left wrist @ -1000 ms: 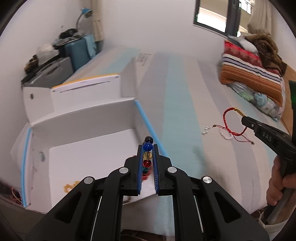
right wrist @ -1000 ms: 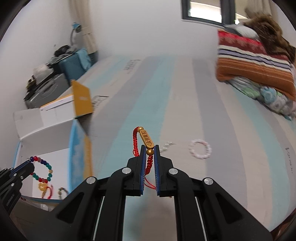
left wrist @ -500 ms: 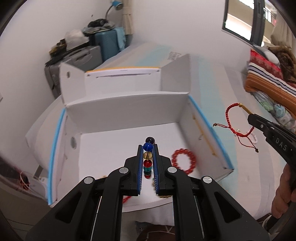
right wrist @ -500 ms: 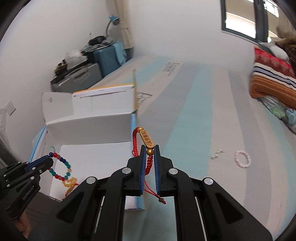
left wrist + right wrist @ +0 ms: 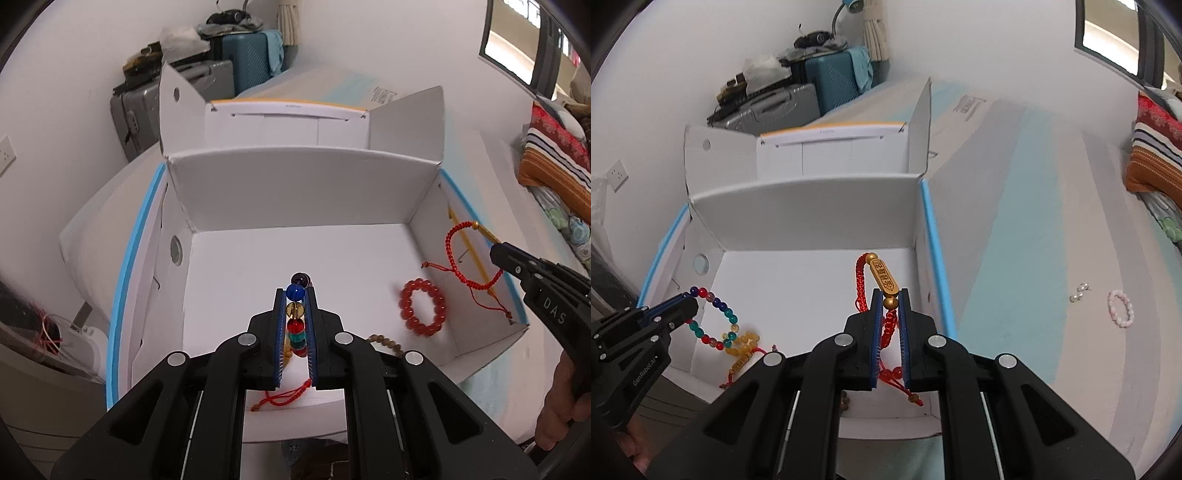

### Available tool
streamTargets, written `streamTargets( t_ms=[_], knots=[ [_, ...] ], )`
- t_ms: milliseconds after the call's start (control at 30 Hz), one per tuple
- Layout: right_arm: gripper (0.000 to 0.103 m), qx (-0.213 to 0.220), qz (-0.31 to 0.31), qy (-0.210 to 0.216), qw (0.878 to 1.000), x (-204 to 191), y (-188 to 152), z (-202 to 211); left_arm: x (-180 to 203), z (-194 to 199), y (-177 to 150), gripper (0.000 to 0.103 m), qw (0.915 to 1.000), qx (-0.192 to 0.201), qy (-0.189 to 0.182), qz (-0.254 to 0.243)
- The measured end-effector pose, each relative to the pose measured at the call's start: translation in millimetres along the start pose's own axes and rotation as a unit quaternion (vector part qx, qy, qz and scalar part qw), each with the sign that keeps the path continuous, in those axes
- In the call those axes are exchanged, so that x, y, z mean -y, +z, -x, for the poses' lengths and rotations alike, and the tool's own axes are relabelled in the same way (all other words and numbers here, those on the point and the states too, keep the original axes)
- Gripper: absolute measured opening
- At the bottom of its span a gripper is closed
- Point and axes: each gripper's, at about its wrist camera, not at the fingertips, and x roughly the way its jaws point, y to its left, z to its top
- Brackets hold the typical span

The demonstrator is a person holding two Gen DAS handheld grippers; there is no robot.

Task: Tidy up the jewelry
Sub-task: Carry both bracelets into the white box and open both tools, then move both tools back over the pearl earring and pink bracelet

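On my far left, the left gripper hung over the open white cardboard box with blue-edged flaps, its fingers clamped on a multicoloured glass-bead bracelet; in the right wrist view that bracelet's loop dangled free above the box floor. Beneath it on the floor lay an amber-yellow bead bracelet with a red cord. Near the box's front edge a thin red knotted cord lay on the floor, and a brown wooden-bead strand showed just beside my left gripper's body. Further right, a chunky red bead bracelet rested flat on the box floor near the right wall. Above that wall I held the right gripper, fingers closed tight on a red braided cord bracelet with a gold engraved bar charm; its loop hung over the box's right side. A person's hand gripped the handle. Well to the right, out on the striped blue-and-grey bed, sat a small pair of pearl earrings and, just beside them, a pale pink bead bracelet.
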Motion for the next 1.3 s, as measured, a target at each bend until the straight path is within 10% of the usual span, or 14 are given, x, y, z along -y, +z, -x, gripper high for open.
streamTargets(
  t_ms=[300,433,833,1300],
  knots=[
    [0.01,-0.014,0.006,-0.001,1.0,-9,-3,-16,-6,-10,-3,0.01,0.9999,-0.008,0.003,0.006],
    [0.039,-0.001,0.006,-0.005,1.0,-7,-2,-7,-4,-5,-2,0.014,1.0,-0.002,0.0,0.009],
    [0.086,0.035,-0.031,-0.037,0.998,43,-1,34,33,23,1,0.091,0.9991,0.041,-0.004,-0.007],
    [0.094,0.064,-0.097,-0.095,0.989,160,-16,83,145,33,4,0.097,0.9947,0.051,-0.056,-0.069]
  ],
)
